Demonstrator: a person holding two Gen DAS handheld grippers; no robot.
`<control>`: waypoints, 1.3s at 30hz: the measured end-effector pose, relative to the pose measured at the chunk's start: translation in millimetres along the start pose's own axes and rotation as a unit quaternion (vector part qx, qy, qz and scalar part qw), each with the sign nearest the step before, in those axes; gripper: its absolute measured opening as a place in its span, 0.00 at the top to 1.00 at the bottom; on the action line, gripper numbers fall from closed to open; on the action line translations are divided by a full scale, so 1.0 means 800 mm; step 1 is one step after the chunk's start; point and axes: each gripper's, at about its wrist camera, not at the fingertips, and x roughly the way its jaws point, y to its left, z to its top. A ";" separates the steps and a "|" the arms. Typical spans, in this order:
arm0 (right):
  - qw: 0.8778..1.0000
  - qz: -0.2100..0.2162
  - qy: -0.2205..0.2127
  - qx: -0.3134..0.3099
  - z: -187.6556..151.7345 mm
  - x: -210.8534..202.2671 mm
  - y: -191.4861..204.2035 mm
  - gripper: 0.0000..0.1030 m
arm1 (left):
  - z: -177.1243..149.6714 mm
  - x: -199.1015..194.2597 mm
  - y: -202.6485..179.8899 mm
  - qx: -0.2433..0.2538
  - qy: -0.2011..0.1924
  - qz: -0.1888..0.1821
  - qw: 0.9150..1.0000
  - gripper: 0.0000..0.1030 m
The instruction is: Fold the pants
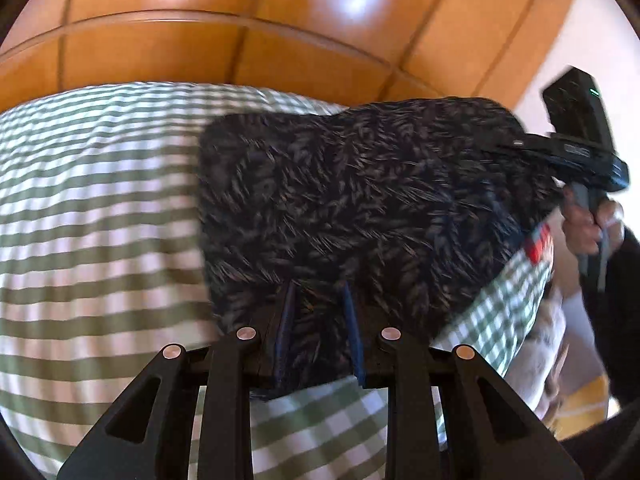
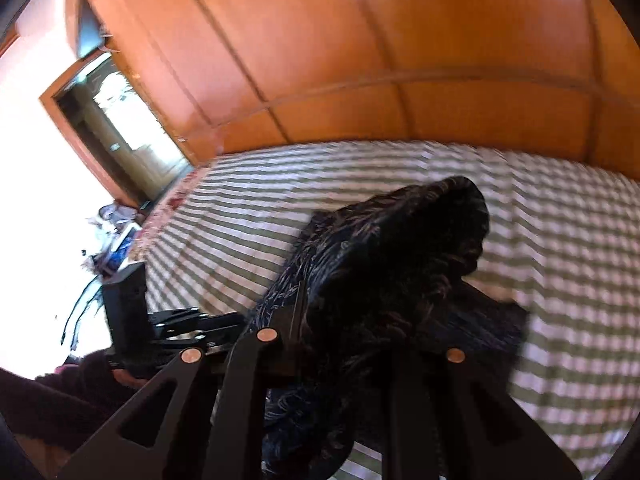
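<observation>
on my left, the left claw [image 1: 320, 312] is clenched on the near edge of the pants [image 1: 360, 200], with a narrow band of dark patterned cloth pinched between its 2 blue pads [image 1: 352, 320]. the pants spread out flat ahead of it on the green and white striped bed cover [image 1: 100, 200], with wooden panelling [image 1: 240, 52] behind. further right in that view i see the right claw [image 1: 524, 146] from the side, gripping the far right edge of the pants, with a hand [image 1: 592, 224] on its handle. in my right camera the right claw [image 2: 340, 320] is clenched on a bunched, lifted fold of the pants [image 2: 400, 248]; the cloth covers its right finger and the tips, so i cannot make out the pads. both views are blurred, and the pattern is hard to read.
</observation>
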 end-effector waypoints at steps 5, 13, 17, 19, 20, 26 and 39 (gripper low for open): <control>0.997 -0.046 0.045 0.051 -0.043 0.024 -0.074 0.88 | 0.000 0.023 -0.019 0.021 0.018 -0.002 1.000 0.78; 0.986 -0.026 0.029 0.164 -0.100 0.017 -0.169 0.55 | -0.004 0.029 -0.022 0.021 0.020 0.003 1.000 0.78; 0.980 -0.025 -0.015 0.197 -0.124 -0.029 -0.169 0.48 | -0.003 0.022 -0.020 0.017 0.015 0.002 1.000 0.78; 0.977 -0.017 -0.031 0.212 -0.137 -0.051 -0.168 0.48 | -0.002 0.019 -0.018 0.013 0.013 -0.001 1.000 0.78; 0.976 -0.018 -0.037 0.216 -0.145 -0.061 -0.161 0.48 | -0.002 0.016 -0.017 0.009 0.010 -0.004 1.000 0.78; 0.975 -0.049 -0.064 0.205 -0.171 -0.086 -0.119 0.50 | 0.004 -0.006 -0.024 0.025 -0.013 0.010 1.000 0.78; 0.974 -0.139 -0.029 0.174 -0.185 -0.053 -0.092 0.89 | -0.030 0.001 -0.022 0.063 0.011 0.046 0.997 0.78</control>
